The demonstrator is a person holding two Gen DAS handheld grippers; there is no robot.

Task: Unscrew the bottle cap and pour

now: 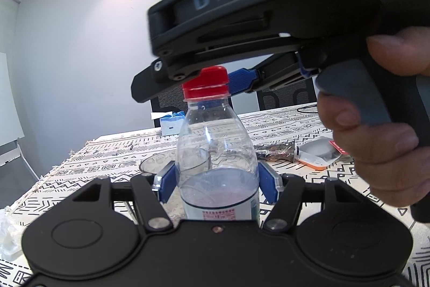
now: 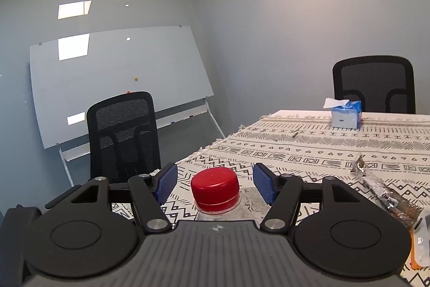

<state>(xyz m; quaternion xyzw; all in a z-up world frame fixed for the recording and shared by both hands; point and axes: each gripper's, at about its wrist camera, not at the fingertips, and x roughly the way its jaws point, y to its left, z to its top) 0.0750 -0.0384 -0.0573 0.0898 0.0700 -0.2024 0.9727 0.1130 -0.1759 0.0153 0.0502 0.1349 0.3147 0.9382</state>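
A clear plastic bottle [image 1: 215,152] with a red cap [image 1: 208,84] stands upright on the patterned tablecloth [image 1: 94,160], with pale liquid in its lower part. My left gripper [image 1: 217,184] is shut on the bottle's body, its blue pads [image 1: 166,184] pressed against both sides. A hand [image 1: 376,125] holds my right gripper [image 2: 215,184], which comes in from the right at cap height. In the right wrist view the red cap [image 2: 215,188] sits between the blue pads [image 2: 166,183], with a gap on each side, so this gripper is open.
A clear glass [image 1: 153,166] stands just behind the bottle on the left. A foil wrapper [image 1: 276,151] and an orange-and-white device [image 1: 317,155] lie to the right. A blue tissue box [image 2: 345,114] sits at the far side. Black chairs [image 2: 123,136] and a whiteboard [image 2: 121,77] stand beyond the table's edge.
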